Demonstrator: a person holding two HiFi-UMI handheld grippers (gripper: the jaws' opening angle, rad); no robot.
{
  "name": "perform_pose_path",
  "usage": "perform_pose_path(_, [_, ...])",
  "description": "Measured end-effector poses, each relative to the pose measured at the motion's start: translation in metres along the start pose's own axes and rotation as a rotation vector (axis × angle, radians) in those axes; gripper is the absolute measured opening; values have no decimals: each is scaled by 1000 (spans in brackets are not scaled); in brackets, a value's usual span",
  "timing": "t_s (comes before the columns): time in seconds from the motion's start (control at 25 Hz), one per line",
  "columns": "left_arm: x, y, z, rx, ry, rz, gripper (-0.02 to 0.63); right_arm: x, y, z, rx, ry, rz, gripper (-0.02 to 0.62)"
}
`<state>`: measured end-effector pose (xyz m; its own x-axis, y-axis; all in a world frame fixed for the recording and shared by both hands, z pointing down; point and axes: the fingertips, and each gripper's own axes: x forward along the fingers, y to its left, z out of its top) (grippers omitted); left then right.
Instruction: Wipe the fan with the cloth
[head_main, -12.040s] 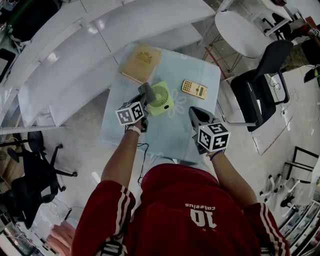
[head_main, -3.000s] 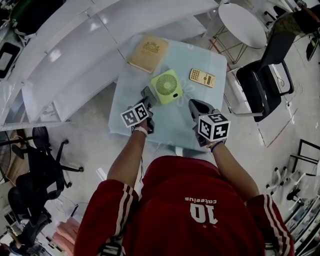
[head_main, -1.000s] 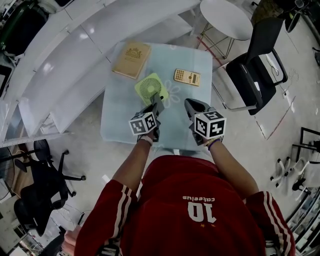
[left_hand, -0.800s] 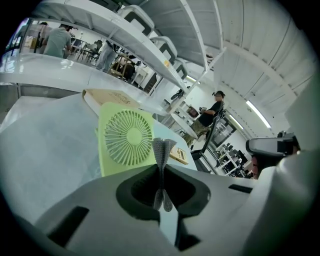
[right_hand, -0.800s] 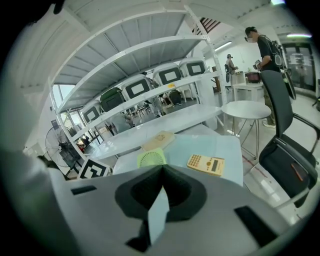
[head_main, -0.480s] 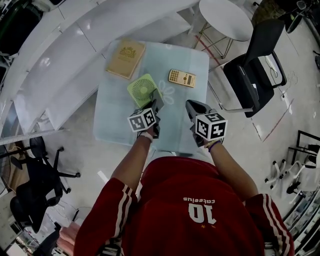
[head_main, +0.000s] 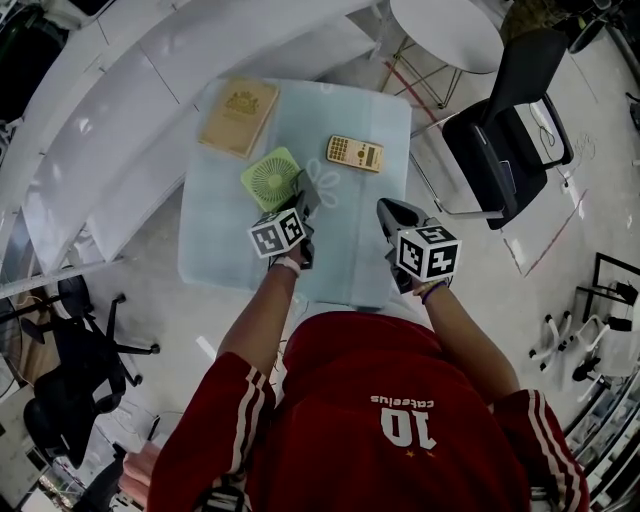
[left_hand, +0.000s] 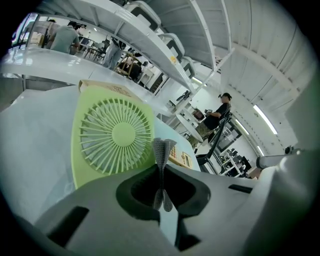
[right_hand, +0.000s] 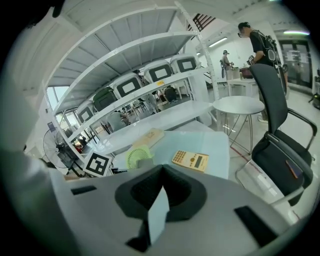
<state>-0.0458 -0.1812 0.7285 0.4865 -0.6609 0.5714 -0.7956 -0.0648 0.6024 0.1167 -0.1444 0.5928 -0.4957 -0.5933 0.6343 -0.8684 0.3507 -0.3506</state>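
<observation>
Tabletop (head_main: 305, 125) open between fan (head_main: 268, 180) and calculator (head_main: 355, 153); notebook (head_main: 238, 117) behind.

The pale green square fan (head_main: 270, 180) lies grille-up on the table (head_main: 215, 255). The grey knitted cloth (left_hand: 161, 150), folded thin, stands pinched in the left gripper (head_main: 303, 193), just beside the fan

Both arms reach forward, elbows bent, in red sleeves. The left hand-held gripper (head_main: 305, 192) is stretched further out, its jaws pressed together on a thin grey cloth (left_hand: 162, 152). The right hand-held gripper (head_main: 386, 209) sits nearer the body, jaws closed with nothing between them
</observation>
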Motion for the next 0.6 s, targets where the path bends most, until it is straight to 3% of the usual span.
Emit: perform_pose_path(0.6, [9,9,-3,-52,-11,26,28,-1,-7,-4,-11,22,0,5])
